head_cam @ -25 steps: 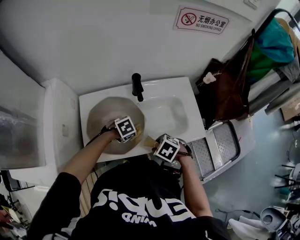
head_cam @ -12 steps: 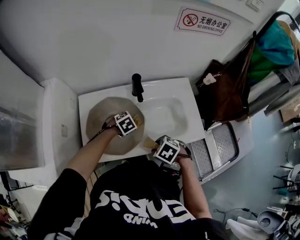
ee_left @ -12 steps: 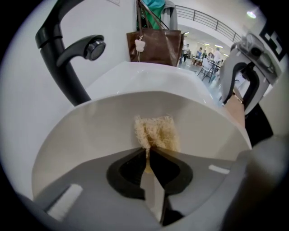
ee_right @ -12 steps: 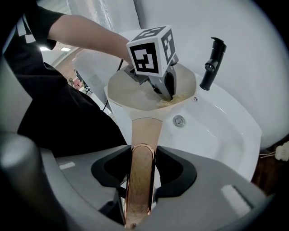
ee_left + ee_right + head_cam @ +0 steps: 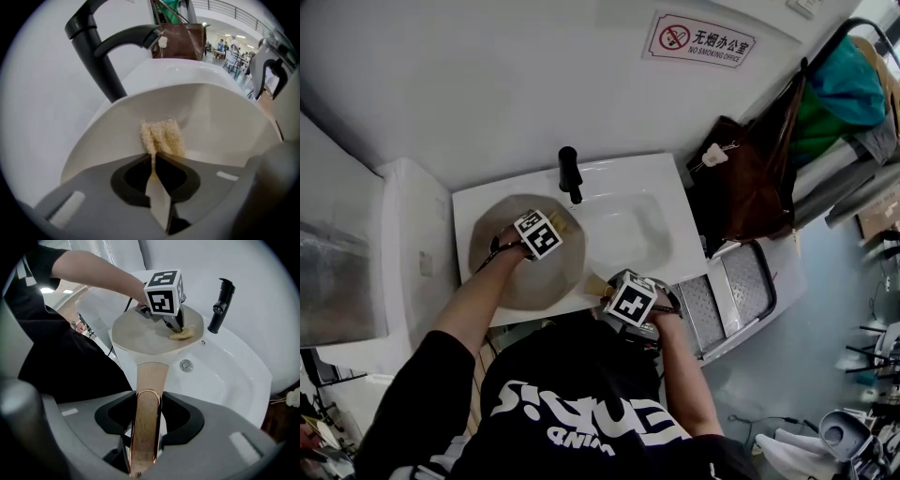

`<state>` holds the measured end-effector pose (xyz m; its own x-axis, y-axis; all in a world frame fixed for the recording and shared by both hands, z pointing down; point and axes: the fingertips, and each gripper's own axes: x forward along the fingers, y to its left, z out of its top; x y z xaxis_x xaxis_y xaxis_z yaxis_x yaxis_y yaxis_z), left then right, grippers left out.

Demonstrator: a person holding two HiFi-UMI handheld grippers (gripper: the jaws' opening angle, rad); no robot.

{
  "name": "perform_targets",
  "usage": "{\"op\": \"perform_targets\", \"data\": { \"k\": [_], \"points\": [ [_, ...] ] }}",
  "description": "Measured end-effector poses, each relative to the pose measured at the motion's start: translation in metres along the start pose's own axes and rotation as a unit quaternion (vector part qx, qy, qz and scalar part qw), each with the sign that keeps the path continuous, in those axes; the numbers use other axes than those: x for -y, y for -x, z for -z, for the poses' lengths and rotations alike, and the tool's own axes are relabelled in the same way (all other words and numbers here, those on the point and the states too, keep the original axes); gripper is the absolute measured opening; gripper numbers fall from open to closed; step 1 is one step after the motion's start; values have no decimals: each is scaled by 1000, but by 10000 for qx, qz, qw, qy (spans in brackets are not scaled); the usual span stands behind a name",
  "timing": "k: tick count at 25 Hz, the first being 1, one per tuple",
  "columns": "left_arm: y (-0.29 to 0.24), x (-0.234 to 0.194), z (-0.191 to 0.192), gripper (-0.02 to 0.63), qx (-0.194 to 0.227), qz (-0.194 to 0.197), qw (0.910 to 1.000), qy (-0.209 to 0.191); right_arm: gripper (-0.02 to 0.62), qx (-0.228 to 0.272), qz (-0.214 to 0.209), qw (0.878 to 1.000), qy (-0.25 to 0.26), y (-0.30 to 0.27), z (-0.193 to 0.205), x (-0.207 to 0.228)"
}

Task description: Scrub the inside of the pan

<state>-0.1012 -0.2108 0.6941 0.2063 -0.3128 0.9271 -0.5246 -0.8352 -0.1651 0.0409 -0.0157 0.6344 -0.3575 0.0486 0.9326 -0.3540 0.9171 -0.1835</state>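
The pan [image 5: 511, 281] sits in the left half of the white sink [image 5: 667, 187], filling the space up to the sink's left edge, with its pale inside facing up. Its copper-coloured handle [image 5: 596, 281] reaches out over the sink's front edge. The left tongs [image 5: 555, 228] point steeply down into the pan near its far rim, close to the black tap [image 5: 570, 171] at the sink's back edge. In the left gripper view these tongs [image 5: 153, 157] are closed tight on a small yellowish sponge [image 5: 161, 136], whose free end is pressed against the pan's inner surface [image 5: 220, 126]. The right gripper view shows the same contact from the front, with the sponge [image 5: 183, 333] lying on the pan [image 5: 140, 336] under the left tongs [image 5: 177, 329]. The right tongs [image 5: 609, 289] are at the front edge of the sink, and the right gripper view shows them [image 5: 146, 404] clamped on the handle [image 5: 150, 376], one jaw on each side of it. The drain [image 5: 186, 364] lies uncovered in the right part of the sink, just beside the pan's rim. A brown bag [image 5: 759, 178] hangs beyond the sink's right edge.
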Motion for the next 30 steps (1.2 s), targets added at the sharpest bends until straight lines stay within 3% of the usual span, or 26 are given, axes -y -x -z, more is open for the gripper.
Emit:
{"op": "perform_targets", "data": {
  "k": [6, 10, 15, 21, 30],
  "points": [
    [0, -32, 25, 25, -508, -562, 9962, -438, 172, 8, -37, 10000, -8, 1, -1, 1],
    [2, -44, 45, 25, -838, -674, 9926, -567, 172, 3, -66, 10000, -23, 0, 0, 1],
    [8, -46, 75, 25, -1531, -670, 9784, -1215, 172, 47, -69, 10000, -35, 2, 0, 1],
    [18, -30, 105, 25, -1912, -131, 9721, -1351, 172, 61, -94, 9999, -41, 3, -1, 0],
    [38, 33, 121, 25, -1857, 950, 9674, -1434, 172, 51, -115, 9999, -36, 3, -1, 0]
  ]
}}
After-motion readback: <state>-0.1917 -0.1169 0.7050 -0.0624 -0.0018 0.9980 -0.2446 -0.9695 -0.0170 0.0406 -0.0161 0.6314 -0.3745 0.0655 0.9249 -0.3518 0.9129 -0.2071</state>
